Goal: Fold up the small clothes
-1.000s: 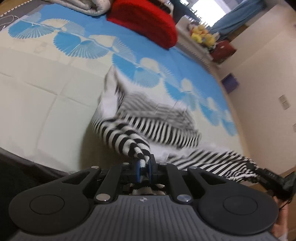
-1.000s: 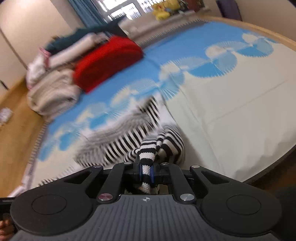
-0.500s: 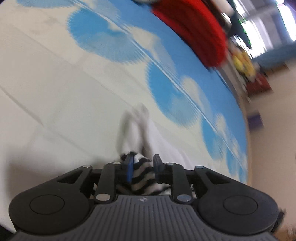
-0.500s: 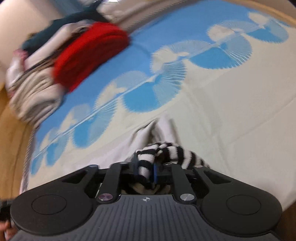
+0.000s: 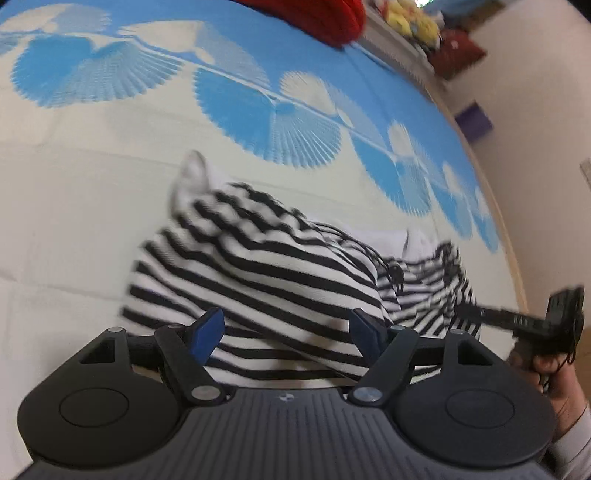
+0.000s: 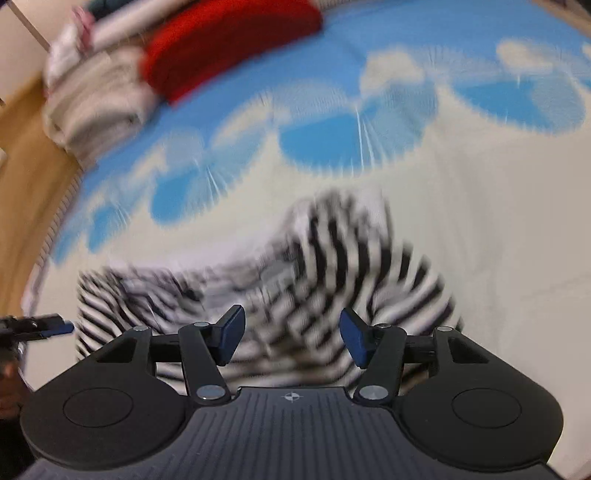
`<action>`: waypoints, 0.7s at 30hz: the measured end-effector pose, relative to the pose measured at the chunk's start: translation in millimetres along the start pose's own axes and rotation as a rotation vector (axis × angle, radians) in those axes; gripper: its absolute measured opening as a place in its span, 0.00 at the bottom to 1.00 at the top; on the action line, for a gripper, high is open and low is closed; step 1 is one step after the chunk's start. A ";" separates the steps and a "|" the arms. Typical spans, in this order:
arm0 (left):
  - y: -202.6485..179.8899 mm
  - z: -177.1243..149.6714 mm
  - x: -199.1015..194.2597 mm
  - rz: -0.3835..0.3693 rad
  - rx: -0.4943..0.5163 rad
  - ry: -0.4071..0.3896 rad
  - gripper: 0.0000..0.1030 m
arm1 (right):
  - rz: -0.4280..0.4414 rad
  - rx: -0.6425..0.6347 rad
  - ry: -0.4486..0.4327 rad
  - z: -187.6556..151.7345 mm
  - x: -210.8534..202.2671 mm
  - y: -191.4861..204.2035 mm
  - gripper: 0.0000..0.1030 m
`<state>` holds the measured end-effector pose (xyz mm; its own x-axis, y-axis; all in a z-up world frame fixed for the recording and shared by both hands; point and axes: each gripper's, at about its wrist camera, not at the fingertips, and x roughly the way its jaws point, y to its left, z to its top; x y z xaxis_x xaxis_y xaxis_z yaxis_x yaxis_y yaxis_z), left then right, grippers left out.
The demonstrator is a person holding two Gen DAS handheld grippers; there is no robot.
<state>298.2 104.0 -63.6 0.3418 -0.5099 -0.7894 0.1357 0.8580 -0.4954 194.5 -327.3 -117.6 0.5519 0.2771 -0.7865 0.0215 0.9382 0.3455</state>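
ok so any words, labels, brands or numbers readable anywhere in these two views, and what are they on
None can be read.
Left gripper: only a small round emblem on its black ribbed body, no letters.
Right gripper: the same crosshair-like emblem, no text.
Black-and-white striped garment: stripes only, no visible tag or print.
Blue-and-cream fan-patterned bed cover: pattern only.
Red folded cloth and yellow plush toys: too blurred to tell.

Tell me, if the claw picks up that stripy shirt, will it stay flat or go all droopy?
Probably droopy: the stripy shirt already lies in soft bumps and folds on the blue and white mat. It looks thin, so likely light. With both claws open, it would probably slump unless pinched firmly.
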 end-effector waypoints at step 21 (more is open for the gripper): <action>9.7 41.4 18.7 0.176 -0.081 -0.214 0.14 | -0.201 -0.031 -0.178 58.3 51.9 26.1 0.06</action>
<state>344.4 105.3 -68.1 0.5434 -0.3217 -0.7754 -0.0150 0.9198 -0.3922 272.2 -300.5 -119.6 0.6768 0.0465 -0.7347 0.1216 0.9772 0.1738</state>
